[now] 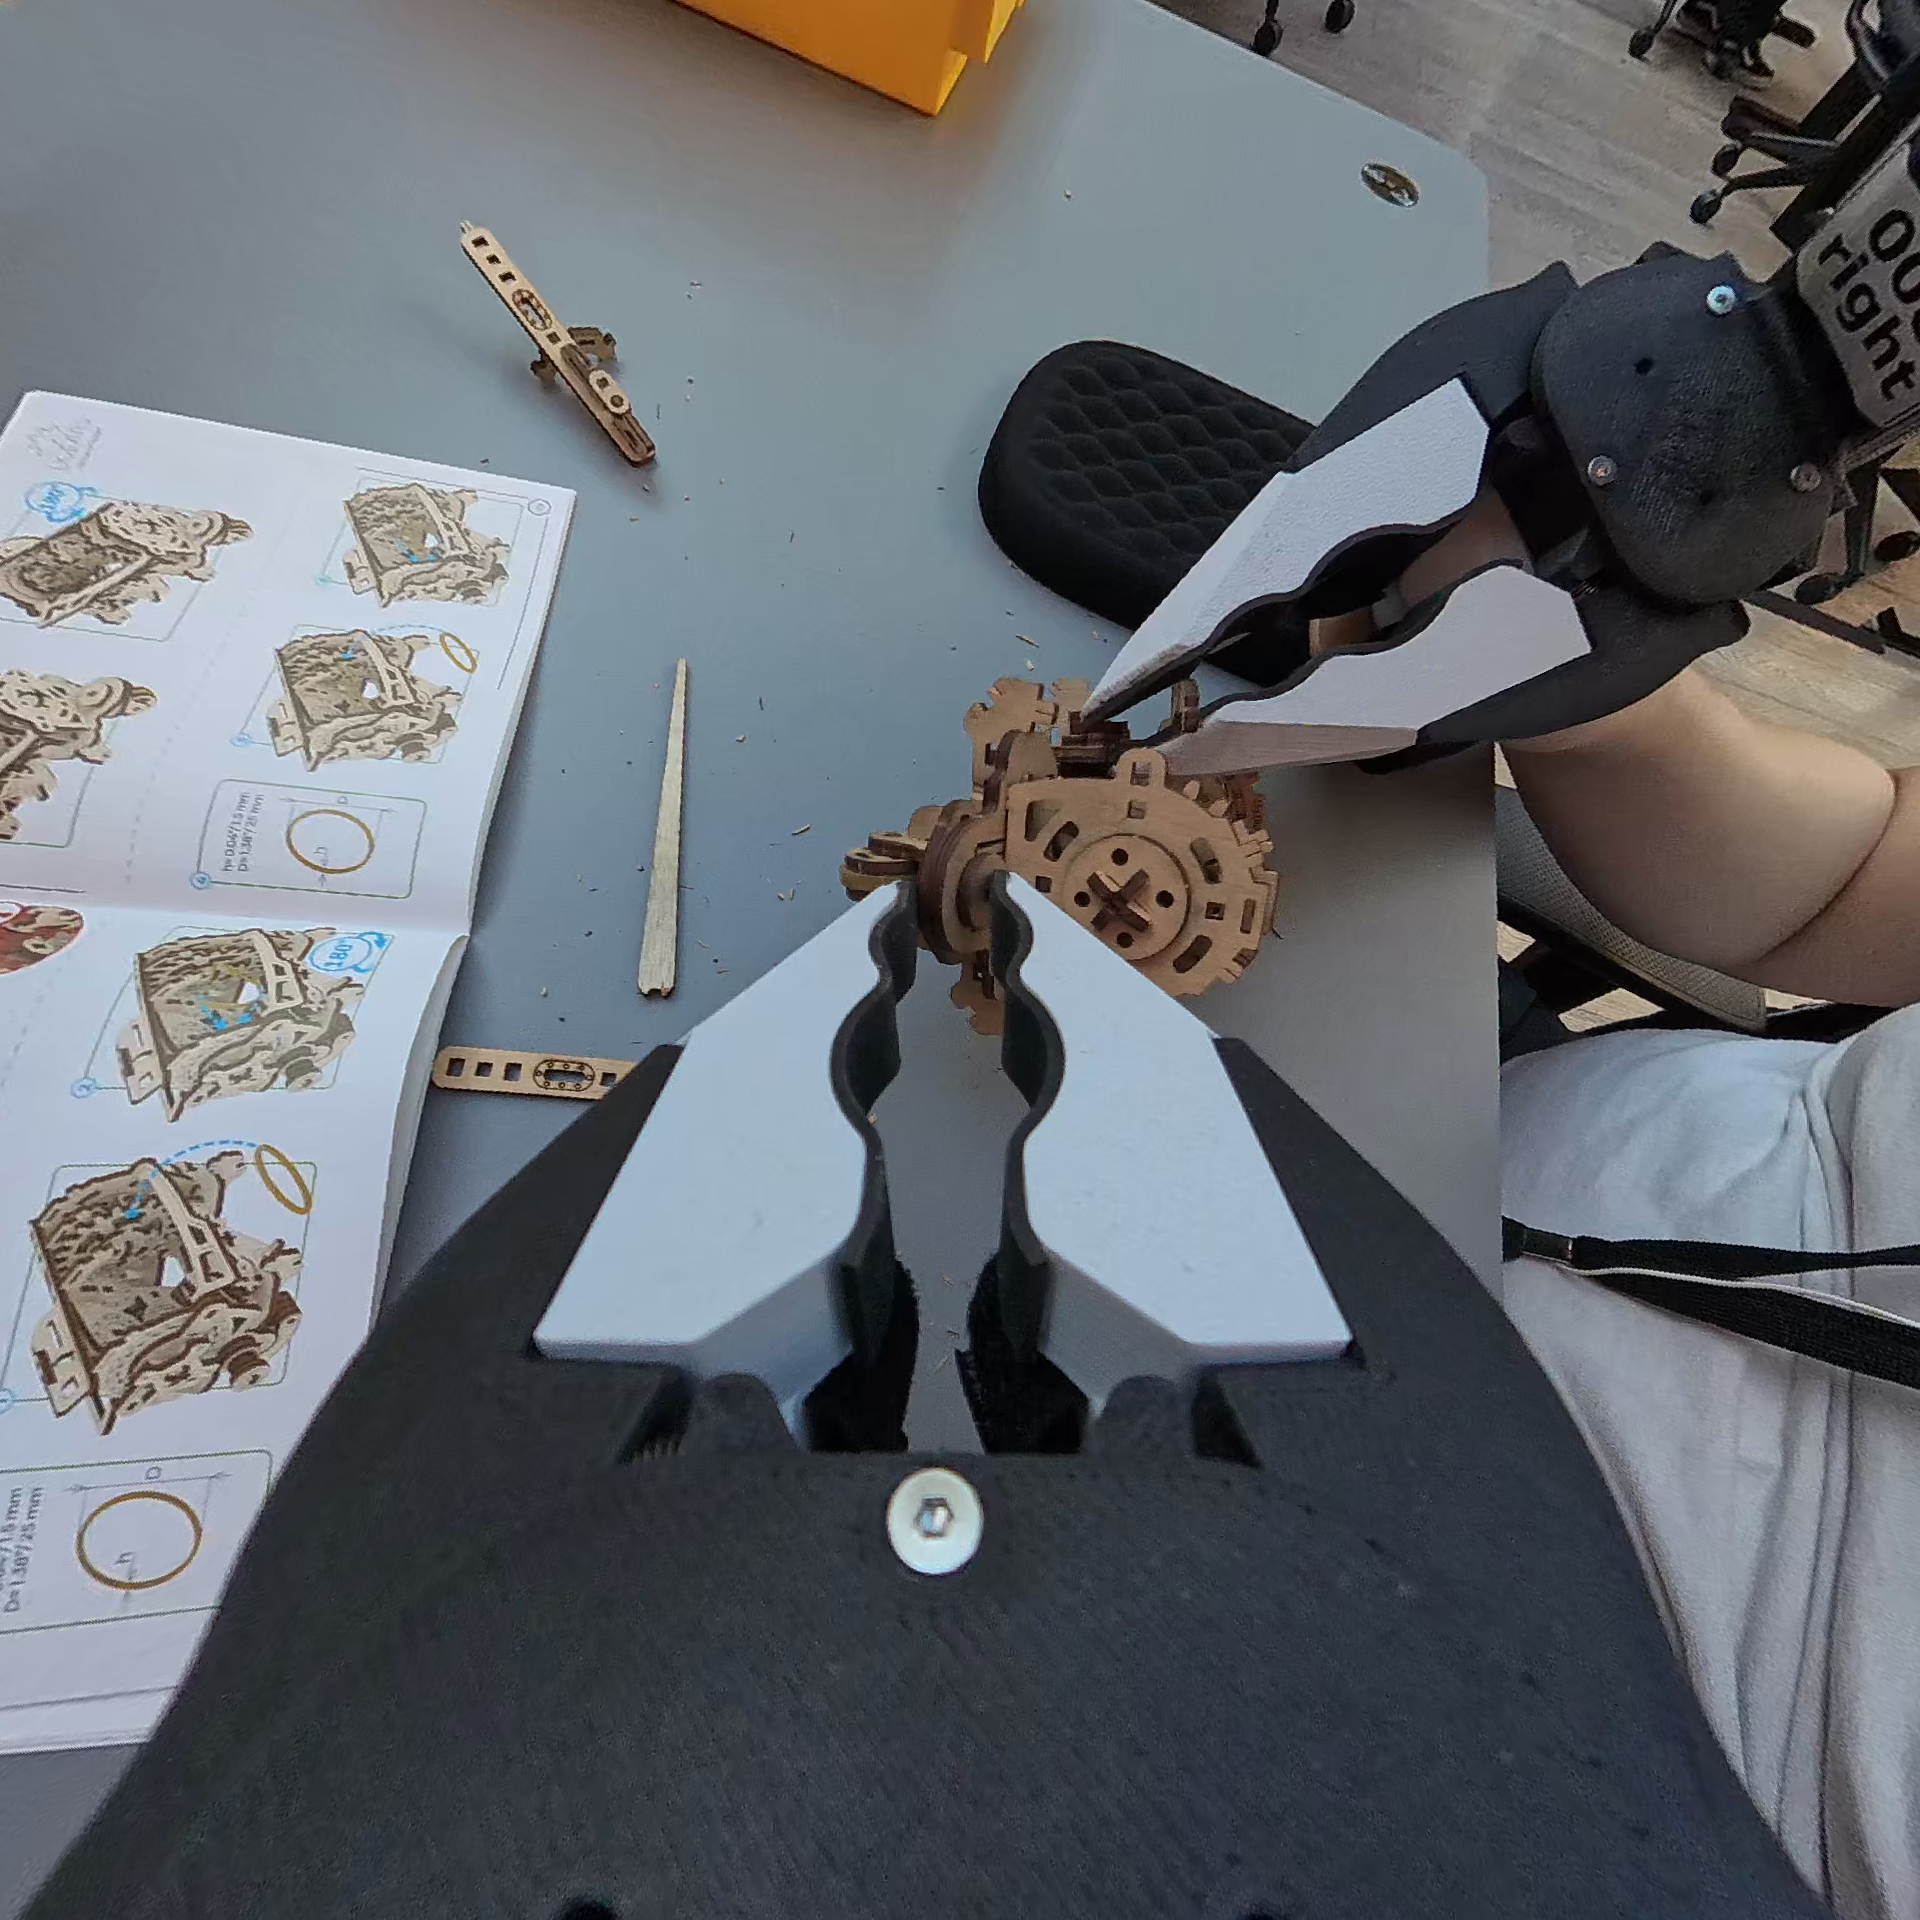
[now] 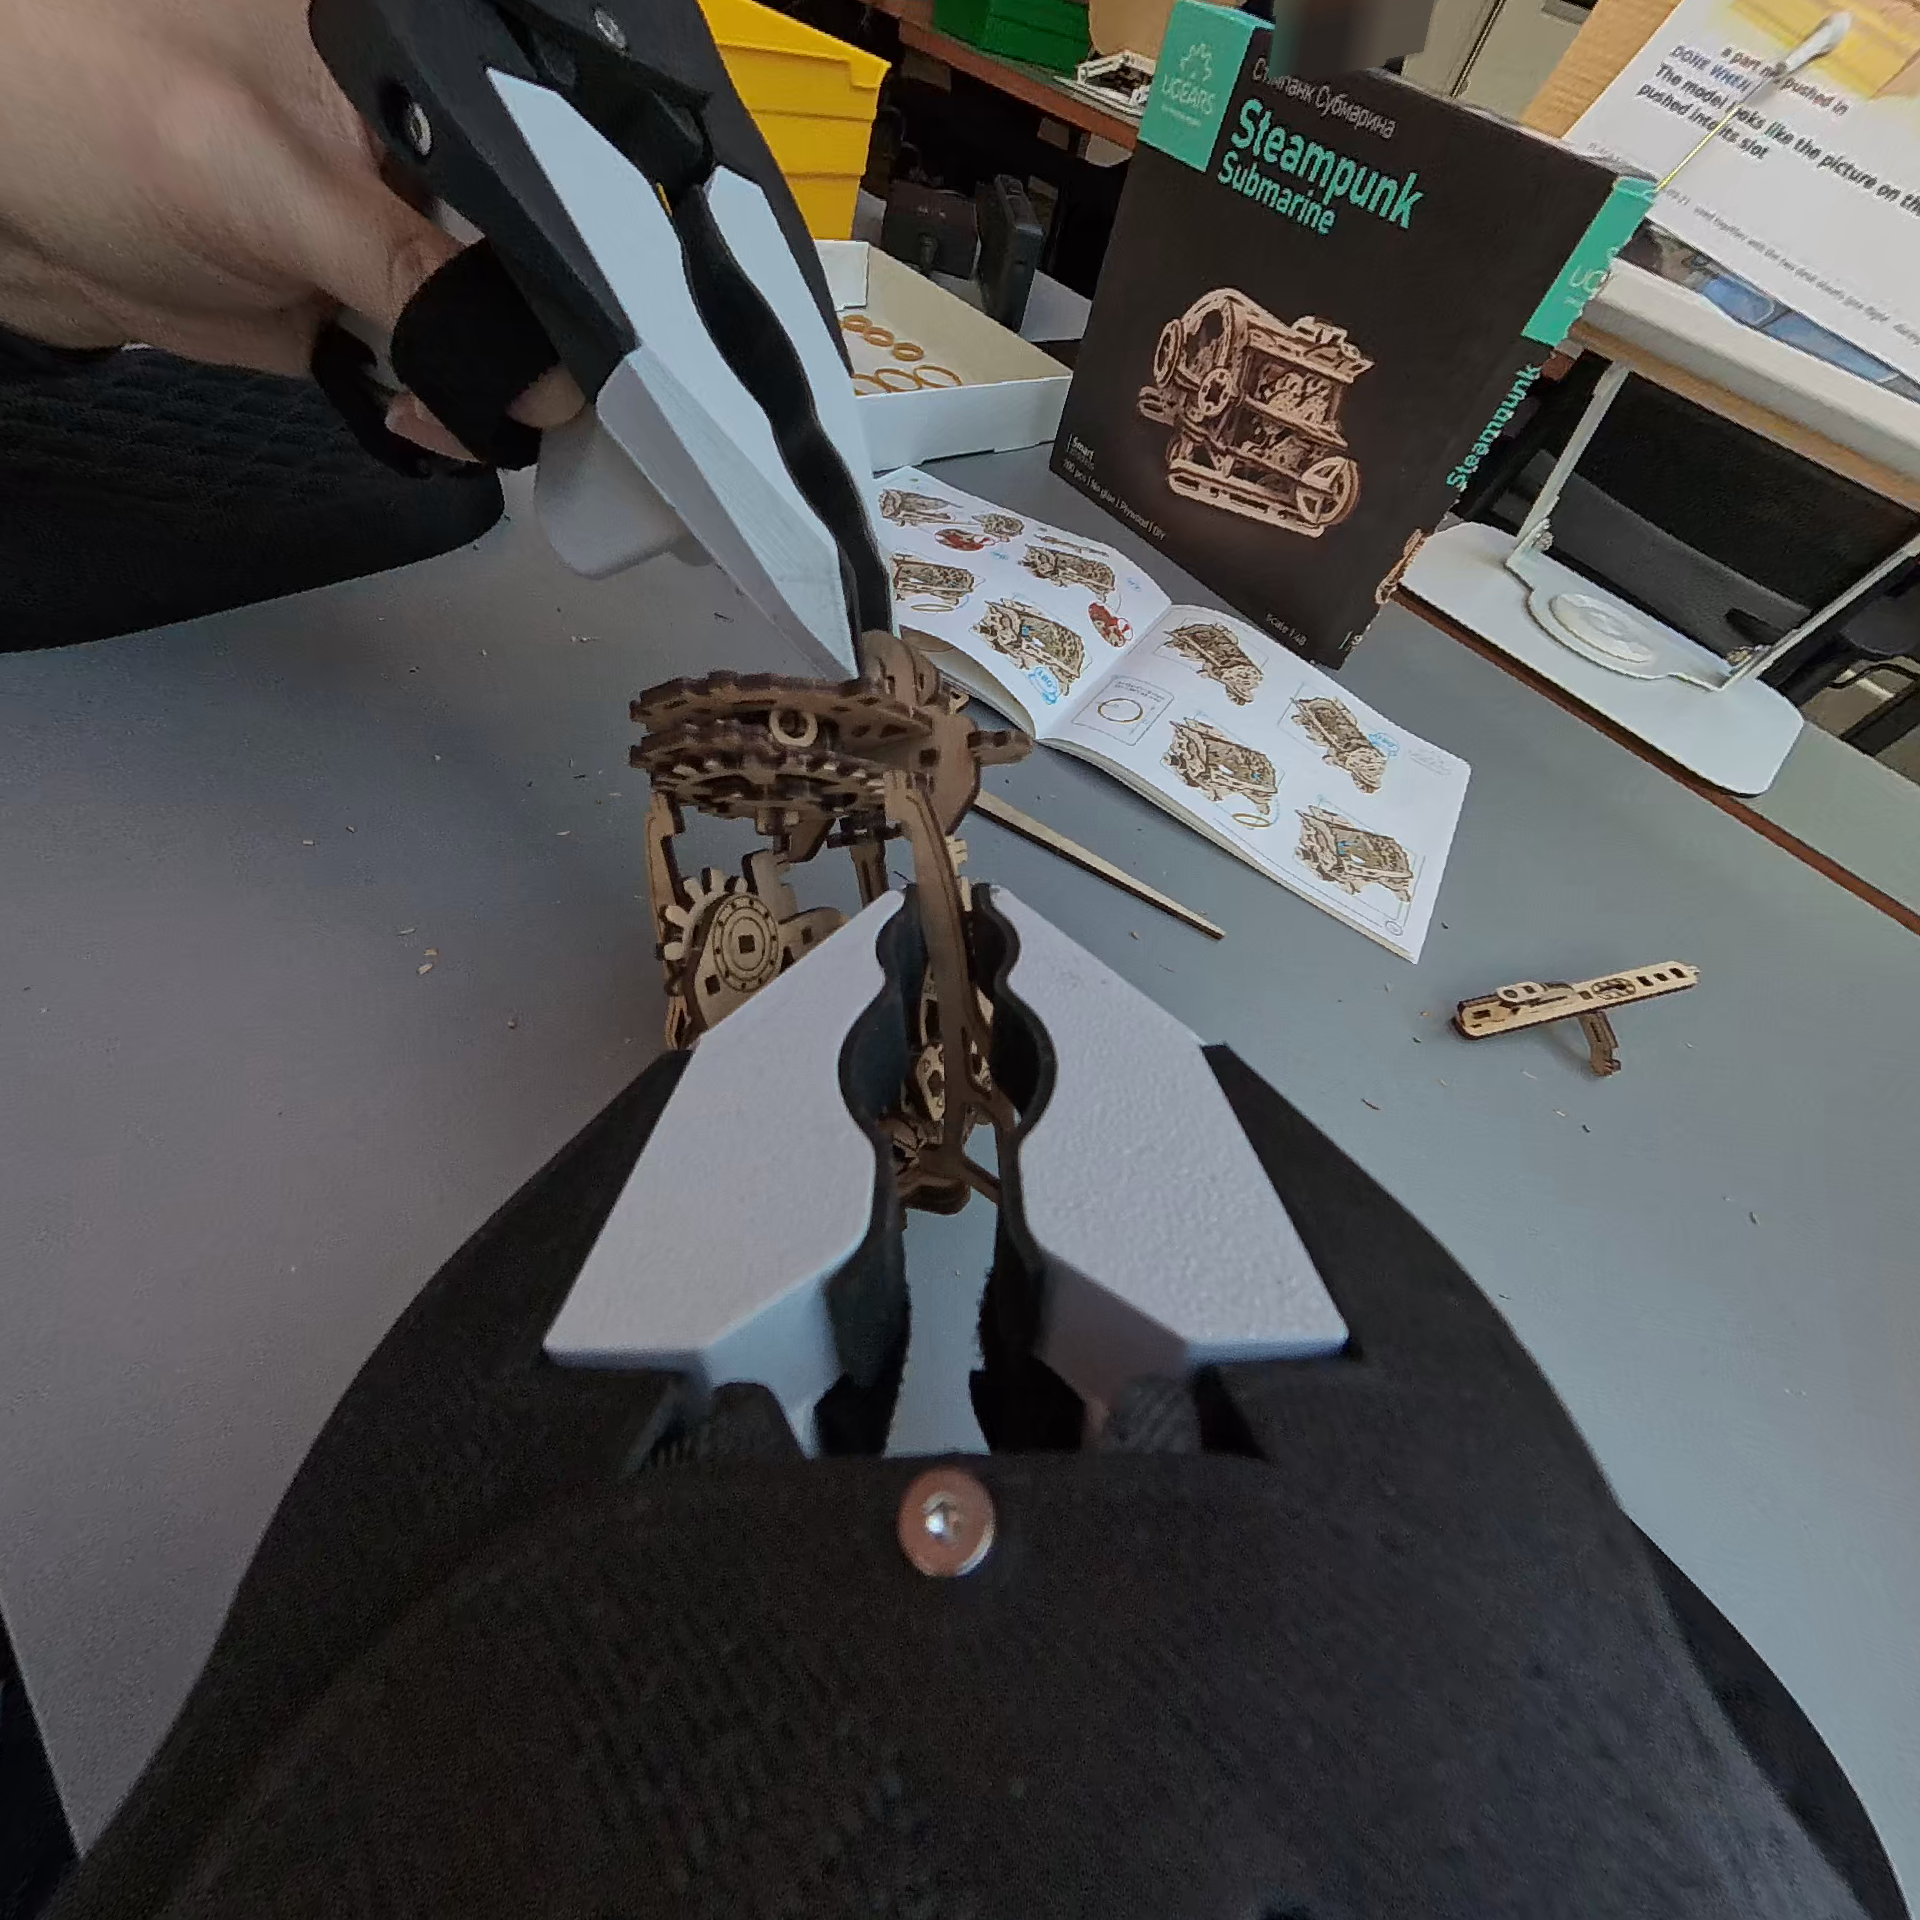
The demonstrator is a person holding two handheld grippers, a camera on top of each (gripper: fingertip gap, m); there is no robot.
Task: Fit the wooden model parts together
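got both grippers, left [image 1: 951, 904] and right [image 1: 1127, 727], pinched on the wooden gear model [image 1: 1122, 894] beside the instruction booklet [image 1: 260, 935], squeezing harder could snap a thin plate

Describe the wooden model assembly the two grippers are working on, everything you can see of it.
The wooden model assembly is laser-cut light-brown plywood with darker burnt edges: a round slotted side plate with a cross-shaped hub, stacked toothed gears, thin struts and a smaller gear inside. It sits near the edge of the grey table, whether resting or lifted is unclear. The left gripper pinches a rim at one end; the right gripper closes on an upright strut. Wood crumbs lie around it. It looks unfinished.
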